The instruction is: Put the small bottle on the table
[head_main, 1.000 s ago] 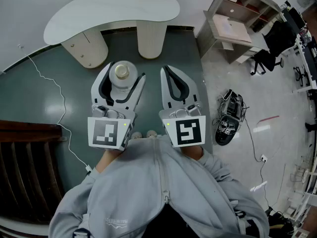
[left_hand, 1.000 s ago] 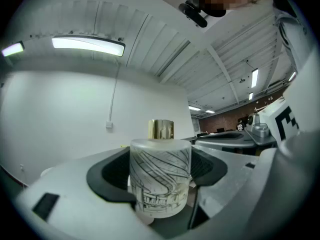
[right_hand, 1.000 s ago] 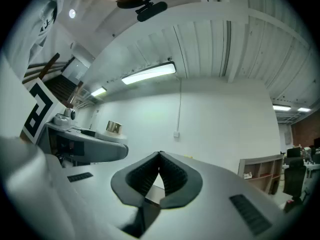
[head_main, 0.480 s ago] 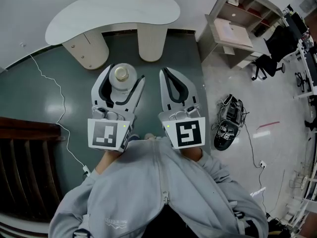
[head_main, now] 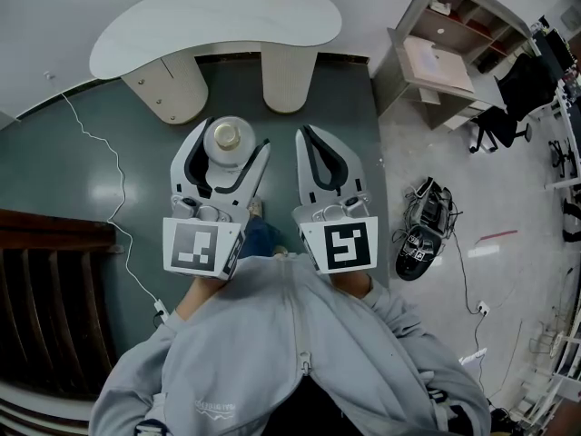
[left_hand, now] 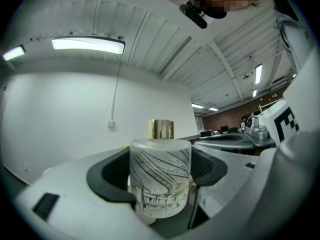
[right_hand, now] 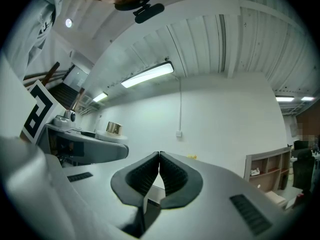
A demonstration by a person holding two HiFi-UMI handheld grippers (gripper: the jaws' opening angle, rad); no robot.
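White bench (head_main: 209, 16) lies ahead of the left tongs (head_main: 234, 136), clamped on the upright small bottle (left_hand: 160, 176); right tongs (head_main: 309, 133) are closed, empty. Step calls for level carriage and a gentle set-down before release.

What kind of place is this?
Probably an open office or workshop hall, not a home: a black wheeled office chair stands at the right, a light wooden open shelf unit is nearby, and a long tube light sits on the ribbed ceiling.

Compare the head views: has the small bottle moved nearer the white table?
No, not noticeably. The small bottle keeps about the same gap from the white table's round leg throughout.
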